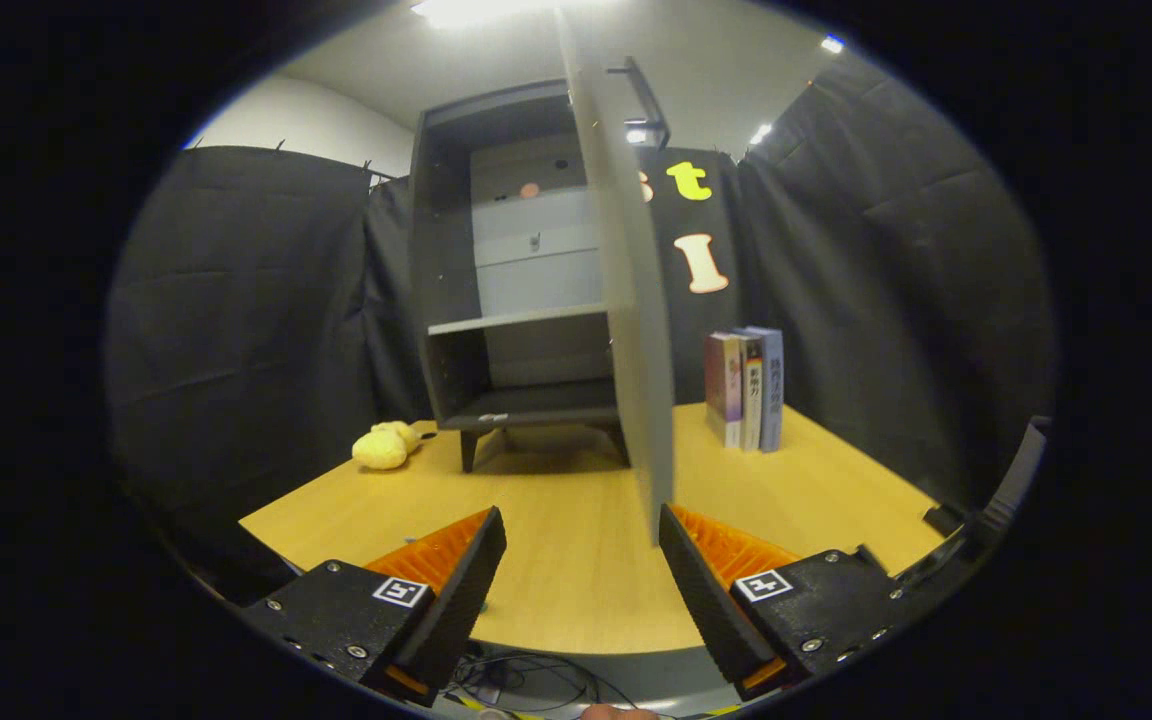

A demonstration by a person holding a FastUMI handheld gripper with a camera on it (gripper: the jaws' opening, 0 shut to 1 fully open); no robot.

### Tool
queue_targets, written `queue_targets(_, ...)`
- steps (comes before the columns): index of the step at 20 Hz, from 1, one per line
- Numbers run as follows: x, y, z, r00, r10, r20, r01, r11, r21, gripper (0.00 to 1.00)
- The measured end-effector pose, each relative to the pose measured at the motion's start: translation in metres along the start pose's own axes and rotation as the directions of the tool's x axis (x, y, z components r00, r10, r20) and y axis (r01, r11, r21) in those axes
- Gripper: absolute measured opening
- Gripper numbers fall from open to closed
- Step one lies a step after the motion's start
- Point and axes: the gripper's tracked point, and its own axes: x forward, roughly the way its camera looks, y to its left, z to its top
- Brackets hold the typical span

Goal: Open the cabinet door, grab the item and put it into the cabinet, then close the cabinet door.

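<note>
1. The gripper [582, 540] hangs over the near edge of the wooden table [576, 580], its 2 fingers spread wide apart with nothing between them but bare tabletop.
2. The cabinet [521, 270] stands on short legs at the far side of the table, well beyond the fingers. Its interior is exposed: 1 shelf [516, 319] splits it into an upper and a lower compartment (both look unoccupied, though the upper back is dim).
3. The cabinet door [631, 330] is swung fully open toward the camera and is seen nearly edge-on. Its lower corner comes down just beside the tip of the right finger [701, 590]; whether they touch cannot be told. A dark bar handle [648, 100] sits near the door's top, on its right face.
4. The item, a yellow plush toy [386, 444], lies on the table left of the cabinet's front foot, near the table's left corner and far ahead of the left finger [456, 590].
5. 3 books [746, 388] stand upright together on the table right of the door, well apart from the toy.
6. The open door stands between the books and the cabinet opening; the stretch of table from the fingers to the toy is unobstructed.
7. Some cables [526, 680] lie below the table's near edge.
</note>
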Motion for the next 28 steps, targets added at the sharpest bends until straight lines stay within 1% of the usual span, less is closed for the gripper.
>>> queue_targets(3,0.026,0.049,-0.036,1.000,0.017,-0.011,-0.017,0.999,-0.044,0.96)
queue_targets(6,0.051,0.078,-0.068,0.999,0.030,-0.029,-0.032,0.996,-0.081,0.96)
queue_targets(9,0.079,0.084,-0.098,0.998,0.021,-0.064,-0.025,0.998,-0.057,0.96)
queue_targets(11,0.091,0.079,-0.115,0.995,-0.005,-0.103,-0.004,0.996,-0.088,0.95)
queue_targets(12,0.099,0.079,-0.122,0.992,-0.003,-0.122,-0.012,0.993,-0.120,0.90)
queue_targets(13,0.102,0.083,-0.122,0.991,0.016,-0.136,-0.035,0.990,-0.134,0.69)
queue_targets(14,0.096,0.086,-0.115,0.988,0.028,-0.149,-0.049,0.989,-0.139,0.57)
queue_targets(15,0.100,0.084,-0.117,0.986,0.032,-0.162,-0.054,0.990,-0.133,0.45)
queue_targets(19,0.099,0.081,-0.096,0.985,0.020,-0.170,-0.042,0.991,-0.126,0.45)
queue_targets(22,0.095,0.083,-0.071,0.984,0.022,-0.177,-0.045,0.992,-0.122,0.44)
queue_targets(26,0.094,0.088,-0.023,0.985,0.032,-0.169,-0.054,0.991,-0.125,0.44)
queue_targets(28,0.095,0.089,0.006,0.987,0.024,-0.158,-0.045,0.991,-0.129,0.45)
